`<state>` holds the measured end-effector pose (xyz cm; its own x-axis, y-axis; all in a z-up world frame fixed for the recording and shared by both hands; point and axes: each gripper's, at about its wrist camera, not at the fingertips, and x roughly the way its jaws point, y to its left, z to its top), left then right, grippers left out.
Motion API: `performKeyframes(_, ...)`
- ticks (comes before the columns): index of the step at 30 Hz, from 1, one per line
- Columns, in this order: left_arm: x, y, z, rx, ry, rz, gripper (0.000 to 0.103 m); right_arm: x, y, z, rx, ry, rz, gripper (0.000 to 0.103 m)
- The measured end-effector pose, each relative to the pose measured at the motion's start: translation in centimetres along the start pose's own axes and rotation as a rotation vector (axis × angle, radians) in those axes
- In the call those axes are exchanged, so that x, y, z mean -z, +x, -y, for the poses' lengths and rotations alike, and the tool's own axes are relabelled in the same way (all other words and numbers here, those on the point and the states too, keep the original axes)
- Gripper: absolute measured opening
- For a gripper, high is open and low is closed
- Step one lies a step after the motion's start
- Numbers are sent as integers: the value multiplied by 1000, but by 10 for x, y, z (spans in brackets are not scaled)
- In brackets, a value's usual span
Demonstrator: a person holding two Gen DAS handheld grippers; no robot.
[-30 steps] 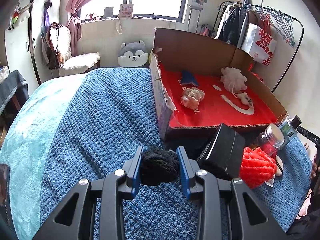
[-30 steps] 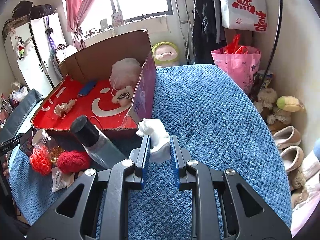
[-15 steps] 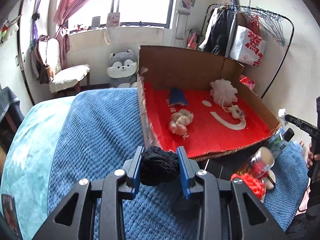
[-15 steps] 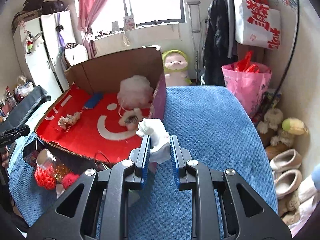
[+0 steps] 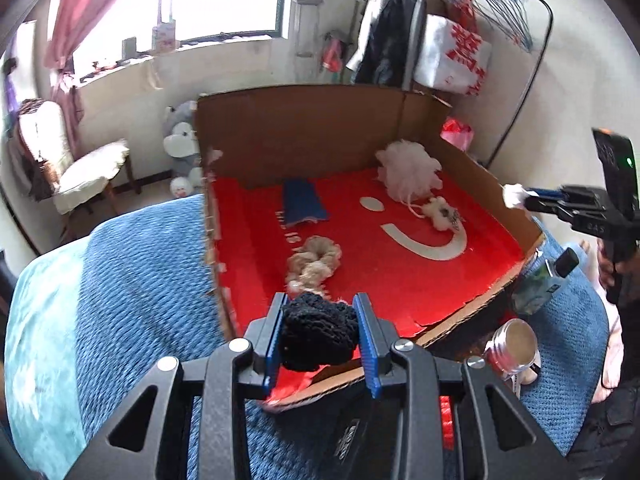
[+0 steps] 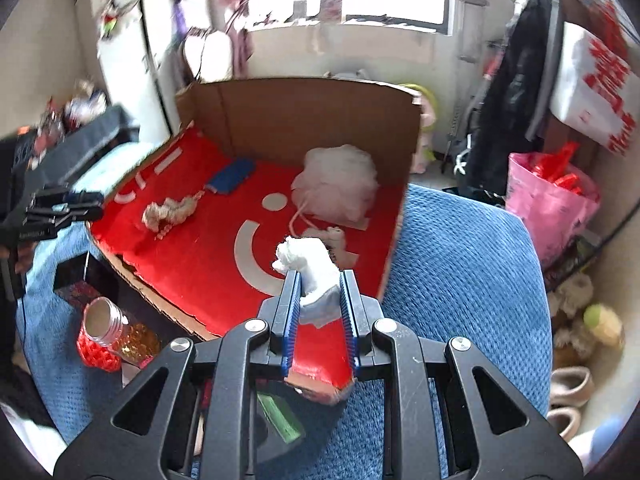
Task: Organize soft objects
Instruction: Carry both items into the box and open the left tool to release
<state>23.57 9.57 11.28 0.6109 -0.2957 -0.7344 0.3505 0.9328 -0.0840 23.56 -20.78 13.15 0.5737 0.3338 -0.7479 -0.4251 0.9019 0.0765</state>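
- Nearest on the left side, the left gripper (image 5: 319,334) is clenched on a black knitted ball (image 5: 318,334), squeezed between its blue pads and held above the near edge of the cardboard box (image 5: 476,178).
- On the right side, the right gripper (image 6: 319,302) is clamped around a white soft lump (image 6: 310,266), which sticks up out of the pads and hangs over the box's near right corner.
- Beneath both tongs lies a blue knitted blanket (image 5: 132,280), which carries the box.
- Just outside the box's near wall stand a jar with a metal screw lid (image 6: 100,320), a red knobbly ball (image 6: 94,354) touching the jar, and a dark-capped bottle (image 5: 546,280); a black box (image 6: 78,276) lies beside them.
- Inside, on the red floor with its white smile mark, a beige fluffy scrunchie (image 5: 314,264) lies closest to the near wall, towards the left.
- Further in, a small cream fluffy toy (image 5: 440,210) rests on the smile's right end, joined by a cord to a white mesh bath pouf (image 5: 408,174) near the right rear corner.
- A folded blue cloth (image 5: 302,202) lies flat against the rear wall's foot, left of the pouf.
- Beyond the box I can see a grey plush toy (image 5: 182,144) on the floor, a chair (image 5: 80,172) under the window, and a clothes rack (image 5: 440,32) with a red-and-white bag.
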Motion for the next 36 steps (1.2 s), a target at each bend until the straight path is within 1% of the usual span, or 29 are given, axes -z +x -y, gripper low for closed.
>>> performKeyframes(1, -3, 5, 2, 16, 12, -17, 35, -2, 3, -2, -7, -12, -13, 19)
performKeyframes(5, -11, 19, 11, 31, 67, -66, 35, -11, 22, -12, -22, -81, -94, 19)
performKeyframes(7, -16, 29, 17, 50, 95, -100, 35, -15, 33, -17, -27, -118, -145, 19)
performKeyframes(11, -22, 47, 26, 64, 145, -156, 35, -21, 53, -24, -42, -163, -241, 19)
performKeyframes(15, -24, 64, 32, 88, 182, -221, 35, -19, 73, -31, -22, -233, -349, 19)
performKeyframes(19, -22, 76, 38, 107, 212, -268, 35, -16, 83, -38, 1, -286, -416, 19)
performKeyframes(24, -19, 89, 41, 107, 240, -316, 35, -11, 93, -44, 22, -333, -466, 19)
performKeyframes(27, -19, 95, 41, 111, 238, -334, 35, -9, 97, -46, 30, -344, -488, 19)
performKeyframes(31, -22, 98, 40, 108, 240, -336, 35, -7, 100, -45, 31, -346, -500, 19)
performKeyframes(36, -22, 111, 40, 106, 242, -379, 35, -9, 106, -45, 24, -341, -516, 19)
